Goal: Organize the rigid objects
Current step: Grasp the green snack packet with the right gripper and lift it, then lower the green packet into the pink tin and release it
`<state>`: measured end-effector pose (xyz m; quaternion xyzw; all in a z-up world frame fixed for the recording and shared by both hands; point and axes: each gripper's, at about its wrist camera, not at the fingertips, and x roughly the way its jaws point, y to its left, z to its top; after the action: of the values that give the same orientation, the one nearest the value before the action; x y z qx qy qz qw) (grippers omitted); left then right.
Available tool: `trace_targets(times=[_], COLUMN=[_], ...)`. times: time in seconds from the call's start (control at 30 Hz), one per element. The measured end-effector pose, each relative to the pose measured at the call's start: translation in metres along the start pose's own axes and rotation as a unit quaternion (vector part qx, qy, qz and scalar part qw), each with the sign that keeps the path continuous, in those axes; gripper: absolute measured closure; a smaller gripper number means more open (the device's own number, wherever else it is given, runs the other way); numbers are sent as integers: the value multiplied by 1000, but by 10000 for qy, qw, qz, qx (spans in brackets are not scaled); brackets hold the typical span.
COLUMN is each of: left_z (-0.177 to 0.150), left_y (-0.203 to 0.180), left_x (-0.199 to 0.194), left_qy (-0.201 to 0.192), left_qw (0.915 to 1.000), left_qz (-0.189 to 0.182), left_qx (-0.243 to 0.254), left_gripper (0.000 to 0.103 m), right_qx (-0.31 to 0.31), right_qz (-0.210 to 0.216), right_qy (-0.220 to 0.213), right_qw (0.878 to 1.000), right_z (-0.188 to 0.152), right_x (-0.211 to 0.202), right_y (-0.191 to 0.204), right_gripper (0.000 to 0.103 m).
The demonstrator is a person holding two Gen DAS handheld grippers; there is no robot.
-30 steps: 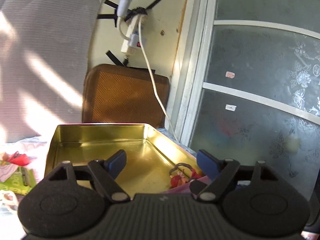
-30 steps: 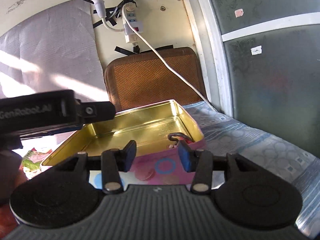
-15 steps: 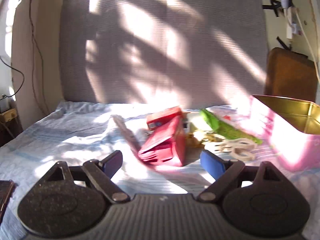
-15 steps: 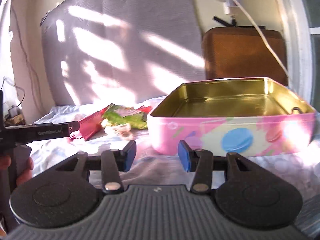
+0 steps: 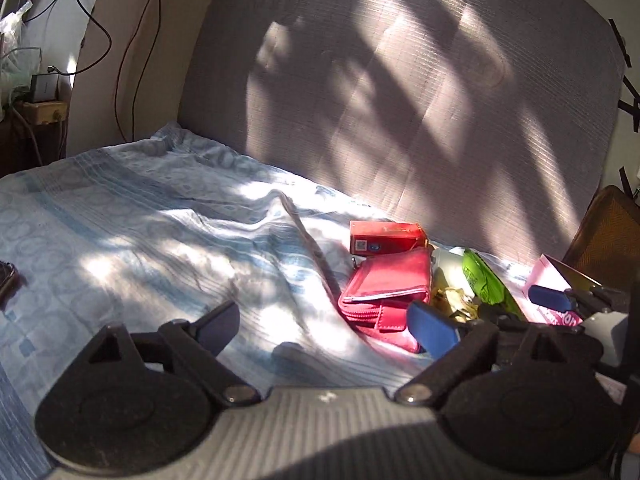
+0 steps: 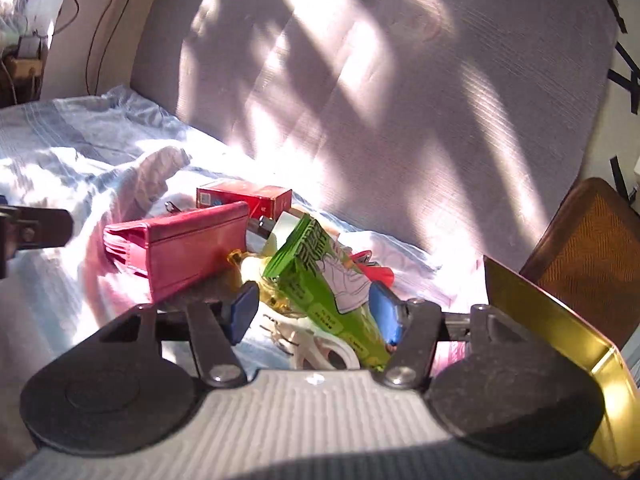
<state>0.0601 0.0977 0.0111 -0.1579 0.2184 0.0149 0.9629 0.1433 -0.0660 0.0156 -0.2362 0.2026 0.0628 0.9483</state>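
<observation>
On the bed [image 5: 120, 216], a small heap sits just left of the pink-sided, gold-lined metal tin [image 6: 560, 320]: 1 red cardboard box [image 6: 244, 196], 1 red leather wallet [image 6: 188, 244] and 1 green printed packet [image 6: 320, 276], plus yellowish bits too tangled to count. The left gripper [image 5: 324, 324] is opening wide, empty, with the wallet touching no pad. The right gripper [image 6: 316, 310] is opening around the packet, not pressing it. Closing here may snag the clutter beneath, since everything overlaps.
</observation>
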Motion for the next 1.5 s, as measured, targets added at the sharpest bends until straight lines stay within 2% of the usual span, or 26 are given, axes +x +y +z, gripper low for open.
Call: trace_targets(times=[0.03, 0.07, 0.13, 0.23, 0.33, 0.43, 0.5, 0.53, 0.6, 0.63, 0.67, 0.77, 0.87, 0.93, 1.0, 1.07, 1.13, 1.2, 1.23, 1.27, 1.3, 1.33, 1.4, 1.5], left_z=[0, 0, 1, 2, 2, 2, 2, 1, 1, 1, 0, -3, -11, -17, -25, -31, -38, -48, -53, -60, -65, -66, -63, -45], left_y=[0, 0, 1, 3, 6, 5, 2, 2, -1, -2, -3, -11, -19, -20, -27, -40, -60, -76, -81, -88, -94, -99, -107, -118], left_x=[0, 1, 2, 3, 3, 2, 2, 1, 1, 0, 0, -3, -14, -24, -35, -44, -47, -37, -31, -31, -33, -37, -49, -70], left_qy=[-11, -12, -13, -13, -20, -45, -60, -65, -81, -80, -66, 24, 224, 537, 955, 1096, 1277, 1746, 1972, 1878, 1914, 1845, 1681, 1281], left_qw=[10000, 10000, 10000, 9999, 9998, 9998, 9999, 9999, 10000, 9999, 9999, 9989, 9967, 9921, 9792, 9713, 9636, 9492, 9417, 9408, 9358, 9378, 9369, 9356], left_qz=[6, 8, 2, -1, -10, -30, -28, -31, -37, -63, -101, -368, -699, -1117, -1774, -2046, -2152, -2387, -2503, -2569, -2660, -2599, -2659, -2881], left_qx=[-6, -16, -49, -143, -196, -168, -123, -99, -29, 8, 51, 276, 355, 185, 222, 530, 942, 1072, 1077, 1172, 1300, 1373, 1524, 1586], left_gripper=[7, 7, 7, 7, 7, 7, 7, 7, 7, 7, 7, 7, 10, 12, 13, 14, 15, 23, 38, 41, 45, 46, 52, 53], right_qx=[-69, -130, -261, -318, -505, -787, -691, -566, -401, -255, -104, 371, 748, 927, 1135, 1349, 1467, 1678, 1868, 1974, 2027, 2105, 2129, 2157], right_qz=[-14, -159, -383, -288, 137, 675, 915, 1232, 1505, 1614, 1656, 1636, 1677, 1702, 1786, 1904, 1920, 1973, 2011, 2015, 1988, 1897, 1722, 1601], right_qy=[56, 60, -160, -560, -1052, -1484, -1305, -997, -737, -630, -569, -440, -406, -358, -259, -52, 144, 304, 297, 244, 254, 253, 219, -167], right_qw=[10000, 9998, 9988, 9975, 9931, 9835, 9848, 9857, 9850, 9845, 9845, 9848, 9822, 9804, 9770, 9724, 9703, 9654, 9611, 9591, 9585, 9587, 9615, 9631], right_z=[1, 0, -2, -5, -20, -56, -76, -88, -105, -116, -123, -137, -134, -129, -127, -126, -125, -125, -126, -126, -125, -125, -126, -124], right_x=[6, 8, -2, -36, -91, -157, -181, -191, -205, -211, -216, -227, -226, -221, -214, -204, -194, -183, -178, -177, -176, -177, -183, -202], right_y=[0, 0, -1, -7, -9, -12, -15, -17, -17, -17, -18, -19, -18, -19, -20, -21, -19, -18, -18, -20, -21, -22, -25, -37], right_gripper=[63, 71, 78, 82, 82, 82, 81, 75, 58, 46, 43, 42, 37, 30, 26, 26, 25, 26, 27, 35, 40, 48, 53, 54])
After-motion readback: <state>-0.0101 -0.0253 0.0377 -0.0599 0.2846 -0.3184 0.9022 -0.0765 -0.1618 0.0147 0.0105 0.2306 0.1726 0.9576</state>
